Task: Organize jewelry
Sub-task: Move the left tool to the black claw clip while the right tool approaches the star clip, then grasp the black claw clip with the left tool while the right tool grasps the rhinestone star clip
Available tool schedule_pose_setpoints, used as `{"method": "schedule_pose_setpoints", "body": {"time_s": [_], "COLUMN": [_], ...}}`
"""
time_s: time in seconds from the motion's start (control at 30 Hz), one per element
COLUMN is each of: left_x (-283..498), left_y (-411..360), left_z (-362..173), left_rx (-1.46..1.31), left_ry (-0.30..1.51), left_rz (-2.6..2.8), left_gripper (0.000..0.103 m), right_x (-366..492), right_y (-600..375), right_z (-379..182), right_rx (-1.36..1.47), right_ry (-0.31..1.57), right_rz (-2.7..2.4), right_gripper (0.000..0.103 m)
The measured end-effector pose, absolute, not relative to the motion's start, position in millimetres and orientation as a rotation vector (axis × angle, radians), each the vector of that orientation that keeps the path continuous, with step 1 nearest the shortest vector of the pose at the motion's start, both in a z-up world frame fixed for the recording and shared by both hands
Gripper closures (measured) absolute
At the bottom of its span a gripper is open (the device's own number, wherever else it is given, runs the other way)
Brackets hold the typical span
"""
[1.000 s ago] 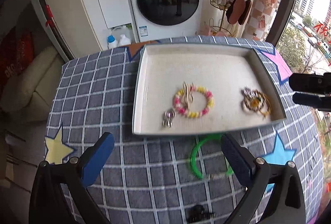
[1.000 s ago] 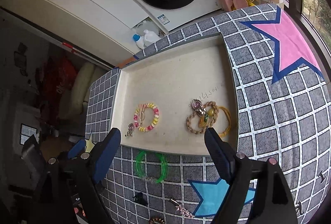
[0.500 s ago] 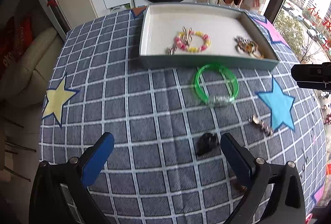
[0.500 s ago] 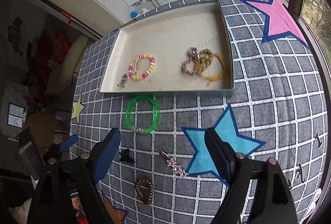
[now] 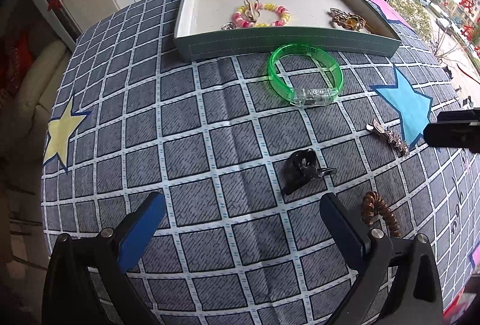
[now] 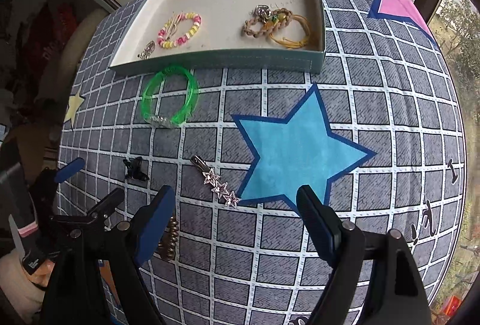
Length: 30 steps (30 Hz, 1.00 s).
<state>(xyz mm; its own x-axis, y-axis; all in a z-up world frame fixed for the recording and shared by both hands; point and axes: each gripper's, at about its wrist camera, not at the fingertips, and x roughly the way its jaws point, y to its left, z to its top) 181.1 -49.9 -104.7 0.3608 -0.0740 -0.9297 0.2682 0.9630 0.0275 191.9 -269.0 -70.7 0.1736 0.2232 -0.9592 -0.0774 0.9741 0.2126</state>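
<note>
Left wrist view: black claw clip (image 5: 303, 169) lies just ahead of open left tongs (image 5: 240, 223)

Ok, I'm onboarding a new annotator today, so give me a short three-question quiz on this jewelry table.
1. True or false: the green bangle lies inside the tray.
2. Which lies nearest the left gripper? A) black hair claw B) star hair clip C) beaded bracelet
3. Fill in: the right gripper is ____ and empty.

Key: 1 false, it lies on the cloth just outside; 2 A; 3 open.
</note>
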Motion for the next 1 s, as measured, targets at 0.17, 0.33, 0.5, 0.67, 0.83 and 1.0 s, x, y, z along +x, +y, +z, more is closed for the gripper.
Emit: {"method": "schedule_pose_setpoints", "body": {"time_s": [0.17, 0.33, 0.5, 0.67, 0.83, 1.0], "left_x": [189, 198, 205, 209, 212, 211], "left_y": [-55, -59, -63, -67, -71, -73], "left_z": [-111, -115, -119, -120, -119, -118], "left_rx": [0.189, 0.184, 0.178, 0.171, 0.163, 0.154], "left_ry": [1.185, 1.188, 1.190, 1.193, 1.195, 1.199], "left_rz": [-0.225, -0.215, -0.207, -0.201, -0.208, -0.234], "left_gripper": [0.000, 0.000, 0.000, 0.000, 0.006, 0.014], "right_x": [190, 193, 197, 200, 202, 205], "right_y": [-263, -259, -253, -243, -233, -219], "right_z": [-82, -90, -97, -98, -98, -100], "right_rx": [0.067, 0.036, 0.006, -0.056, -0.121, -0.200], "right_ry": [1.406, 1.421, 1.431, 1.412, 1.393, 1.376], "right_rz": [0.212, 0.219, 0.223, 0.235, 0.246, 0.236], "right_gripper": [0.018, 0.021, 0.027, 0.030, 0.036, 0.045]}}
